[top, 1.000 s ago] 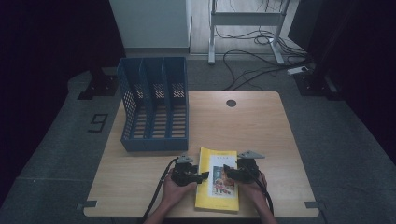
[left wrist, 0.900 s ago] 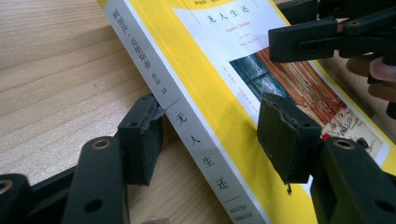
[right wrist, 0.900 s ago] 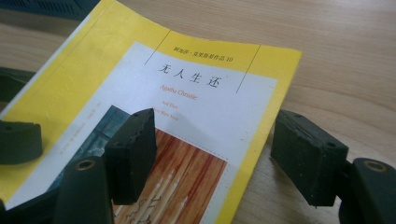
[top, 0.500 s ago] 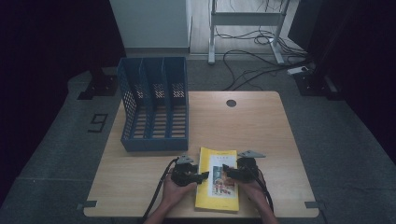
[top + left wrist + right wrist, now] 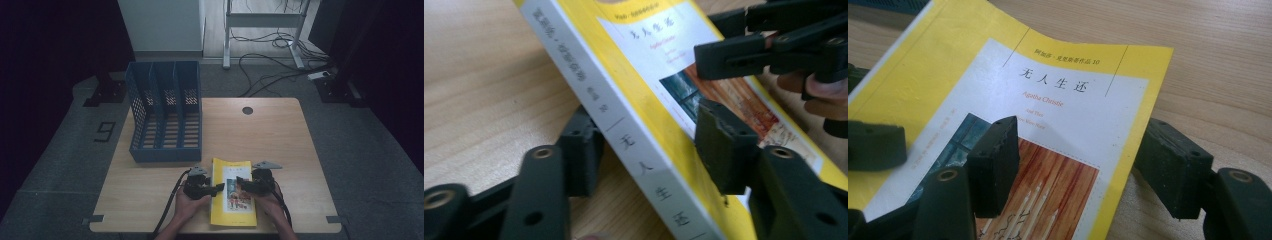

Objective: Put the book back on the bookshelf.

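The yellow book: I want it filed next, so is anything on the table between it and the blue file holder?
Nothing visible: only bare table separates the yellow book from the blue file holder.

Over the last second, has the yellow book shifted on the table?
No. In the high view the yellow book lies the same way near the front edge, just as far from the blue file rack, between both grippers.

The yellow paperback book [image 5: 998, 75] carries on its white cover panel the black Chinese title "无人生还" and, under it in red, "Agatha Christie". A smaller line above the title ends in "10". Its white spine [image 5: 634, 150] repeats "无人生还". On the grey floor [image 5: 65, 165] left of the counter stands a black "9" [image 5: 105, 132].
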